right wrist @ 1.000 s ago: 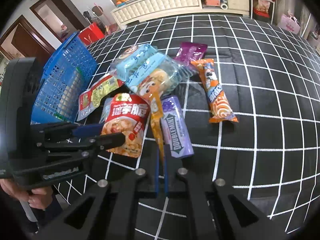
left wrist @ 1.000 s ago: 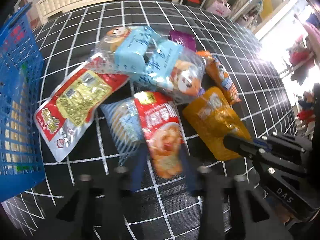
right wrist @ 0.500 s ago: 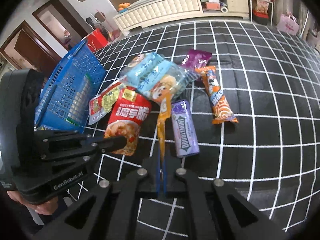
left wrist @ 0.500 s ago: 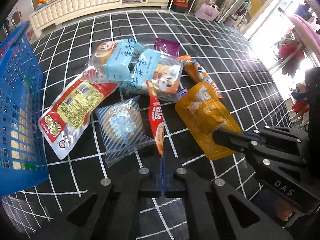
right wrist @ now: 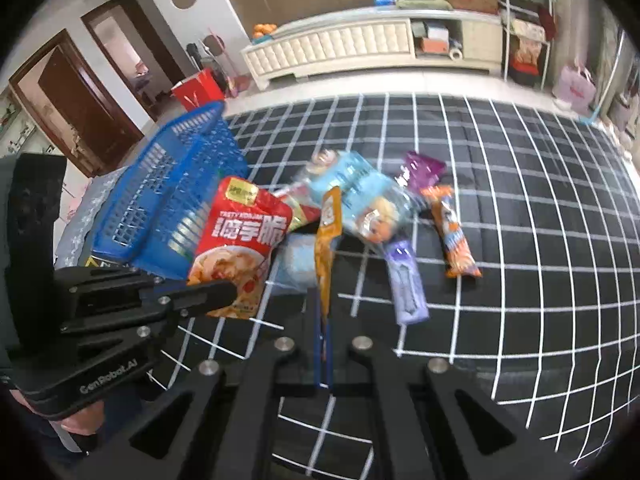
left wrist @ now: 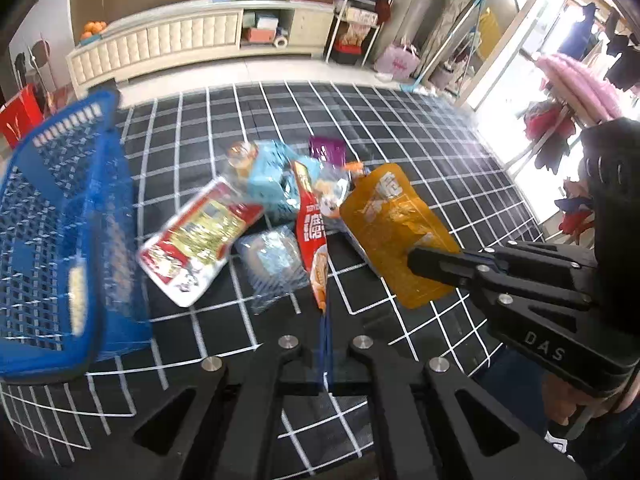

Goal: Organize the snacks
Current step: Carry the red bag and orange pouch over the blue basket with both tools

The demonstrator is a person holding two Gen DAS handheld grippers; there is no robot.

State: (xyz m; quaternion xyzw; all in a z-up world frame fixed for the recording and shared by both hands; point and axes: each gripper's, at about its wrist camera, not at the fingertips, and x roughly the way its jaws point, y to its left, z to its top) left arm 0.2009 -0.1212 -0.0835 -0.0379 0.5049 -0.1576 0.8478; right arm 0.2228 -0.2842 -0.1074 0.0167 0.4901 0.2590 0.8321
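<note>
My left gripper [left wrist: 325, 320] is shut on the bottom edge of a red snack packet [left wrist: 314, 240], which hangs edge-on above the checked cloth. The right wrist view shows that red packet [right wrist: 240, 248] face-on, held beside the blue basket [right wrist: 172, 200]. My right gripper [right wrist: 323, 320] is shut on an orange pouch [right wrist: 326, 236], seen edge-on and also lifted. In the left wrist view the orange pouch [left wrist: 396, 236] shows its flat face at the right. The blue basket [left wrist: 60, 220] stands at the left.
On the black checked cloth [right wrist: 520, 280] lie a red-and-white packet [left wrist: 200, 240], a clear striped packet [left wrist: 272, 264], a light blue bag [right wrist: 360, 192], a purple packet [right wrist: 424, 168], an orange bar [right wrist: 454, 236] and a purple gum pack [right wrist: 406, 284]. A low cabinet [right wrist: 360, 48] lines the far wall.
The left gripper shut on the red packet. Both grippers rose, lifting the red packet and the orange pouch off the cloth. The pile now looks smaller and farther below.
</note>
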